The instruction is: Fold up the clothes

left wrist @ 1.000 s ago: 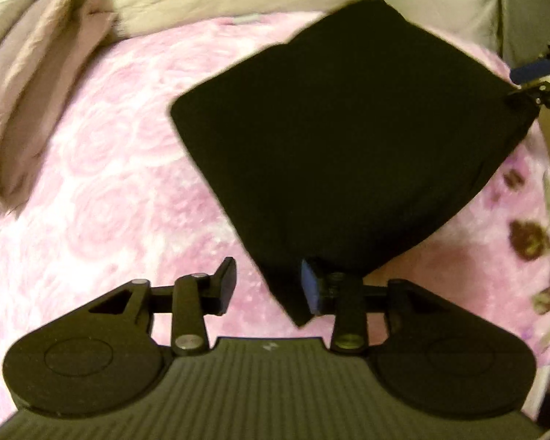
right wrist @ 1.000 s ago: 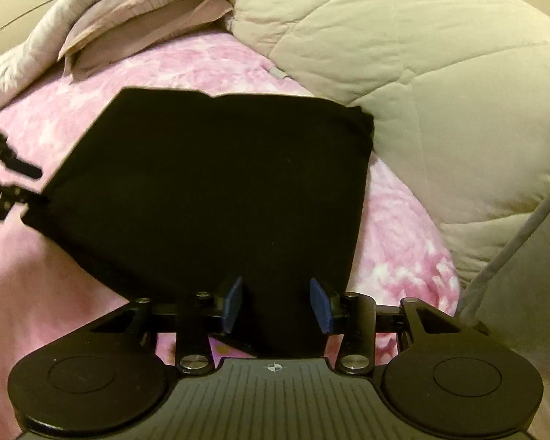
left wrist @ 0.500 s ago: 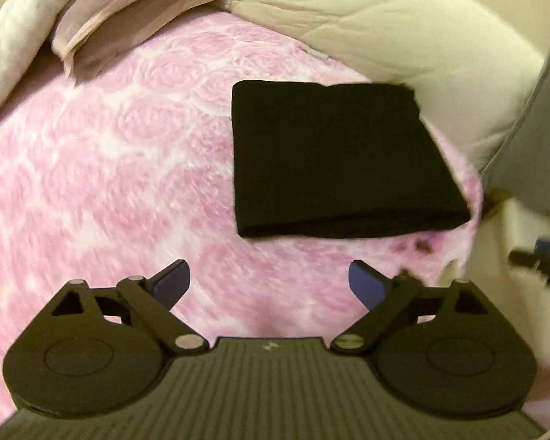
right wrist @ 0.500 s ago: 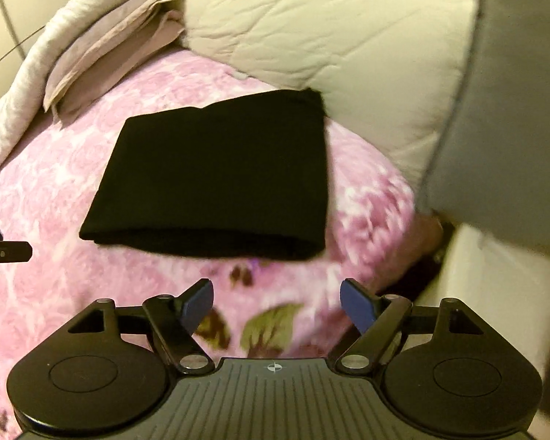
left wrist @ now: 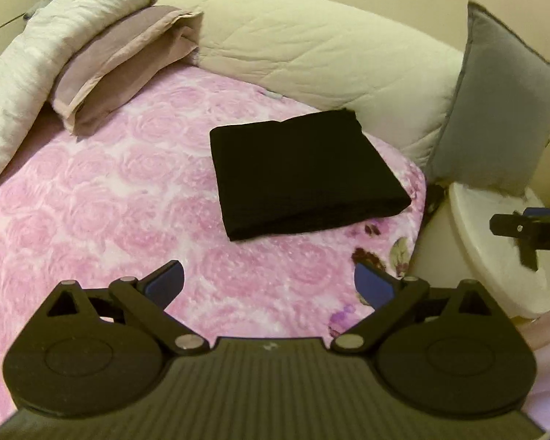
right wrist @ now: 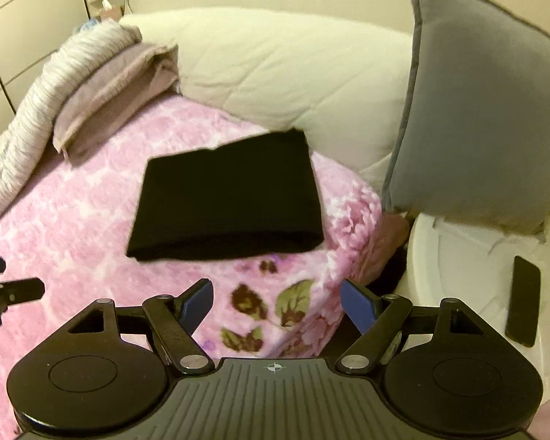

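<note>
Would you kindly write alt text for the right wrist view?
A folded black garment lies flat on a pink floral bedspread, beyond the right gripper, whose jaws are open and empty. A grey cushion stands at right.

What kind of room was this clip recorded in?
Most likely a bedroom. A pink rose-patterned bedspread covers a bed, with a large cream quilted pillow and a grey cushion at its far end. The folded black garment lies on the bedspread.

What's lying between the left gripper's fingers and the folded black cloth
Nothing: only bare pink rose-patterned blanket separates the left gripper from the black cloth, seen in the left wrist view.
</note>
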`<action>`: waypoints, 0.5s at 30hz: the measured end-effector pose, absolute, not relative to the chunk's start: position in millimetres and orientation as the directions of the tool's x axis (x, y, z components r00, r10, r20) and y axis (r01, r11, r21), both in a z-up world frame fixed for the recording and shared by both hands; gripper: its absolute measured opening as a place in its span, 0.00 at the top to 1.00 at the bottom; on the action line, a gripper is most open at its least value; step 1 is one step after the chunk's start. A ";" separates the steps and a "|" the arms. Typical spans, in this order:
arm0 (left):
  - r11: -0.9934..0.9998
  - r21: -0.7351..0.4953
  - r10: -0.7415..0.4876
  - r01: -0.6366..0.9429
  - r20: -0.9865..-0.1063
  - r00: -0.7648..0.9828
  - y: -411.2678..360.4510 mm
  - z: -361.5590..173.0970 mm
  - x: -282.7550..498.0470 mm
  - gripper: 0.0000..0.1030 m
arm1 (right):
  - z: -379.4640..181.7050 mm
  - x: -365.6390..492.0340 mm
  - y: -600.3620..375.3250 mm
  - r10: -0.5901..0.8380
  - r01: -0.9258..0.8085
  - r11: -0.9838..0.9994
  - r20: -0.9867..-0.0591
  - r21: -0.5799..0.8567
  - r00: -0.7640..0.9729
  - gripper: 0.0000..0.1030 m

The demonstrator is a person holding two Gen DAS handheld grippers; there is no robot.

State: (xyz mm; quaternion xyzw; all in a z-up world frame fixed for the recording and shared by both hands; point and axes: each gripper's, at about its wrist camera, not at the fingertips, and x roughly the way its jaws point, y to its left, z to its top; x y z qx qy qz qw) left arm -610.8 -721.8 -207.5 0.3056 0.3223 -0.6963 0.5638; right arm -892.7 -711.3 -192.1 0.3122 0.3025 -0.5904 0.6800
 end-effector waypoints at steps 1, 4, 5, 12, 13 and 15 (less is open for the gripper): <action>-0.152 -0.100 -0.582 0.983 -0.795 -0.171 -717.8 -204.2 -609.3 0.05 | -187.0 -888.3 -707.7 -0.620 0.992 0.109 -0.776 0.060 0.115 0.23; -0.138 -0.085 -0.562 0.987 -0.814 -0.149 -708.1 -196.9 -605.6 0.05 | -176.4 -876.9 -697.9 -0.625 0.993 0.115 -0.774 0.039 0.102 0.23; -0.135 -0.089 -0.566 0.987 -0.810 -0.151 -703.8 -194.1 -603.6 0.05 | -173.5 -873.5 -694.8 -0.626 0.993 0.117 -0.773 0.032 0.099 0.23; -0.115 -0.104 -0.581 0.988 -0.799 -0.152 -679.2 -177.2 -591.3 0.06 | -156.8 -856.7 -669.8 -0.644 0.993 0.114 -0.758 0.039 0.104 0.23; -0.113 -0.105 -0.586 0.988 -0.796 -0.152 -677.2 -175.3 -590.6 0.06 | -155.1 -855.4 -667.3 -0.645 0.993 0.112 -0.757 0.042 0.105 0.23; -0.113 -0.104 -0.594 0.988 -0.790 -0.151 -674.1 -171.8 -590.2 0.06 | -151.9 -853.5 -664.2 -0.648 0.993 0.109 -0.754 0.046 0.106 0.23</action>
